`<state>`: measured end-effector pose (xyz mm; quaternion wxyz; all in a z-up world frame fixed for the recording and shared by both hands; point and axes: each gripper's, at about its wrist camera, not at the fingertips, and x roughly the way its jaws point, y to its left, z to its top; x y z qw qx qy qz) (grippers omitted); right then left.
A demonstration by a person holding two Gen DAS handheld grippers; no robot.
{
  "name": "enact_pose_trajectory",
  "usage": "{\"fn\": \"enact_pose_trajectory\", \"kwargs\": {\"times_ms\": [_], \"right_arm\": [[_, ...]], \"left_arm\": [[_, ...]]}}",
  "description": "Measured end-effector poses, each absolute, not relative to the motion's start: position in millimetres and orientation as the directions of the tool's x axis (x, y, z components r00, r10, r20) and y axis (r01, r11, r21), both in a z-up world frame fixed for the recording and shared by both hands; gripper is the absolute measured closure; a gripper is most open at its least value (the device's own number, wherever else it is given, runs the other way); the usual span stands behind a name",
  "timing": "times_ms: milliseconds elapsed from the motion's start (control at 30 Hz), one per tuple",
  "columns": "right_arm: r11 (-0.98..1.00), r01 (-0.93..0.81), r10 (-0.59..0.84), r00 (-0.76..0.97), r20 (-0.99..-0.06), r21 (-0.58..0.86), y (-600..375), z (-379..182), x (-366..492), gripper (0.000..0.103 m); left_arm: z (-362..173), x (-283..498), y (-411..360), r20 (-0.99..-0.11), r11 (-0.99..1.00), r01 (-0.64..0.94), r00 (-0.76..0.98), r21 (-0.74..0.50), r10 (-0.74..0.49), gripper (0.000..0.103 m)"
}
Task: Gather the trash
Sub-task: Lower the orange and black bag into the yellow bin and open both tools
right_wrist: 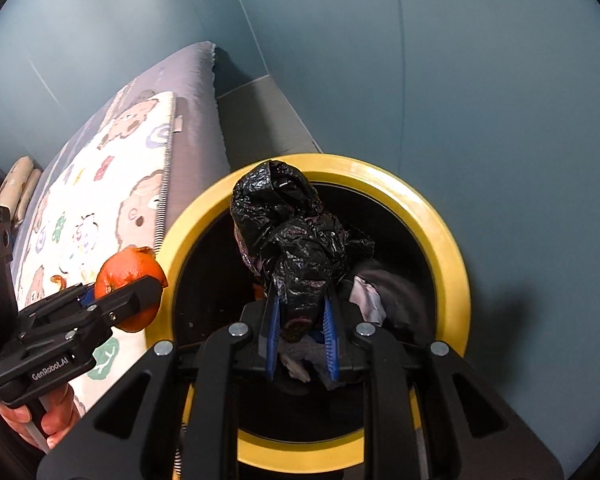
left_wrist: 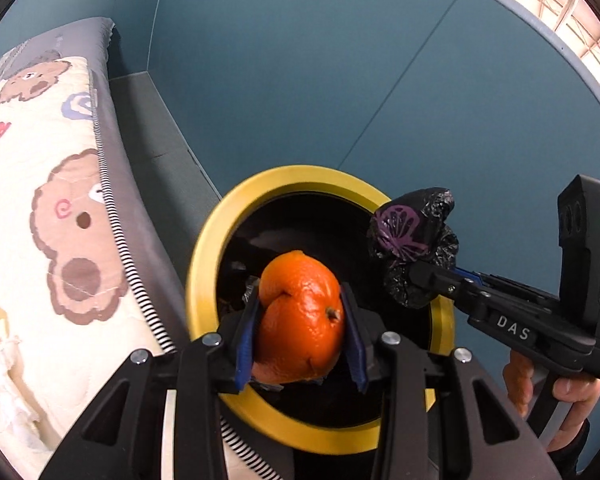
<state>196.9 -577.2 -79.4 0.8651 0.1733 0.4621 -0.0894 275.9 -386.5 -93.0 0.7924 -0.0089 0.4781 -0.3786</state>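
Orange peel (left_wrist: 300, 316) sat clamped in my left claw (left_wrist: 300, 332) over the yellow-rimmed bin (left_wrist: 204, 256) | right claw (right_wrist: 300, 332) pinched a crumpled black bag (right_wrist: 292, 240) above it | step: drop-off | next: I judged both needed releasing.

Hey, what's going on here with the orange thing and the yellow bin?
A person is collecting trash with a handheld gripper in each hand. The left gripper is shut on an orange peel, and the right gripper is shut on a crumpled black plastic bag. Both are held above the open mouth of a yellow-rimmed trash bin standing on the floor beside a bed with a cartoon-print quilt. Some trash already lies inside the bin. Neither piece has been let go yet.
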Motion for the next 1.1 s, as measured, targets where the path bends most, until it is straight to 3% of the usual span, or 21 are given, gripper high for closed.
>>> {"fn": "enact_pose_trajectory", "kwargs": {"times_ms": [167,367,667,833,1100], "right_arm": [[0.920,0.327,-0.001,0.551,-0.835,0.214,-583.9,-82.6,196.1,0.083],[0.910,0.353,-0.016,0.553,-0.833,0.217,-592.5,-80.1,189.4,0.076],[0.897,0.373,-0.004,0.545,-0.839,0.237,-592.7,-77.6,180.4,0.048],[0.904,0.345,0.031,0.538,-0.842,0.254,-579.9,-75.3,182.2,0.038],[0.946,0.214,0.091,0.544,-0.834,0.242,-518.3,-57.1,193.1,0.034]], "left_arm": [[-95.9,281.2,-402.7,-0.763,0.705,0.607,0.238,-0.366,-0.601,0.065],[-89.7,282.3,-401.9,-0.762,0.716,0.592,0.246,-0.371,-0.599,0.042],[-77.9,288.2,-362.4,-0.772,0.767,0.543,0.304,-0.341,-0.558,0.018],[-75.3,293.2,-324.0,-0.795,0.815,0.499,0.346,-0.293,-0.498,0.014],[-65.9,310.5,-251.7,-0.805,0.879,0.404,0.414,-0.255,-0.424,0.012]]}}
